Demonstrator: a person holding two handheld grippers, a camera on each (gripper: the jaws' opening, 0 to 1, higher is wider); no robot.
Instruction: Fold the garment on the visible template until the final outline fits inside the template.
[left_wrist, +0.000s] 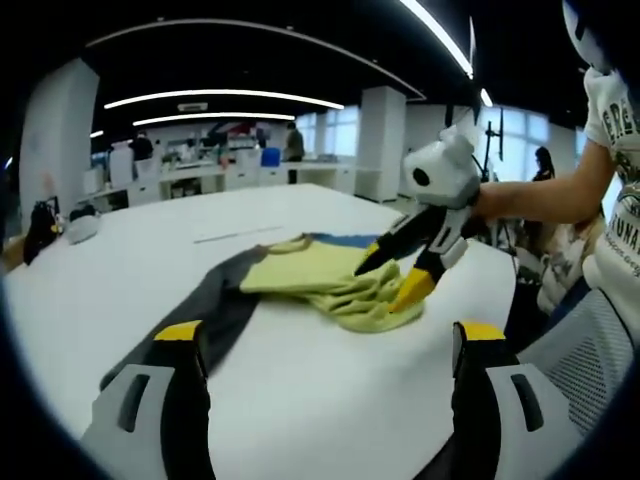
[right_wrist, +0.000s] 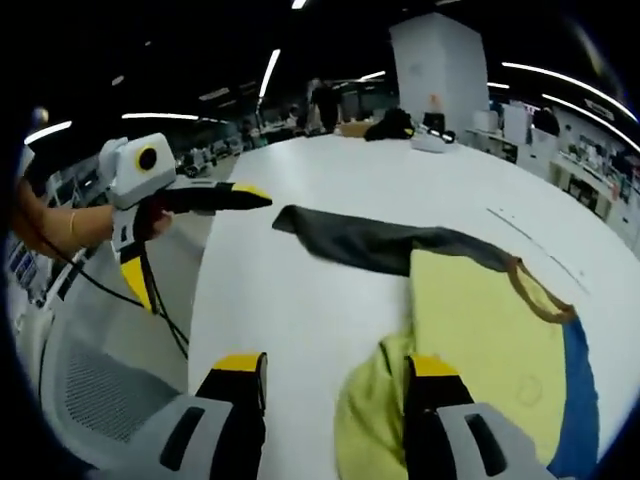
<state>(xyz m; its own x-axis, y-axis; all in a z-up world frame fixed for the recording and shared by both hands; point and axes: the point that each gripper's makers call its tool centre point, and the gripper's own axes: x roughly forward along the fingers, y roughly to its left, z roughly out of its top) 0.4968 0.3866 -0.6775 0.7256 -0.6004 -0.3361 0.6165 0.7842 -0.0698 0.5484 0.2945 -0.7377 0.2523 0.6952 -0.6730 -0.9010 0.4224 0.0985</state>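
A garment lies on the white table (left_wrist: 150, 270): yellow body (left_wrist: 305, 268), dark grey sleeve (left_wrist: 205, 310), blue panel (left_wrist: 350, 241) and tan collar. Its near hem is bunched into folds (left_wrist: 375, 300). My right gripper (left_wrist: 392, 275) hovers over that bunch with its jaws apart. In the right gripper view it (right_wrist: 335, 362) is open, the bunched yellow cloth (right_wrist: 365, 420) lying between and under its fingers, beside the sleeve (right_wrist: 360, 245). My left gripper (left_wrist: 332, 332) stands wide open and holds nothing, short of the garment. It (right_wrist: 200, 245) hangs off the table's edge.
A faint straight line (left_wrist: 235, 236) is marked on the table beyond the garment. A dark bag (left_wrist: 40, 225) and a white object (left_wrist: 82, 228) sit at the far end. A person in a white printed shirt (left_wrist: 625, 200) stands by a mesh chair (left_wrist: 575, 350) at the table's edge.
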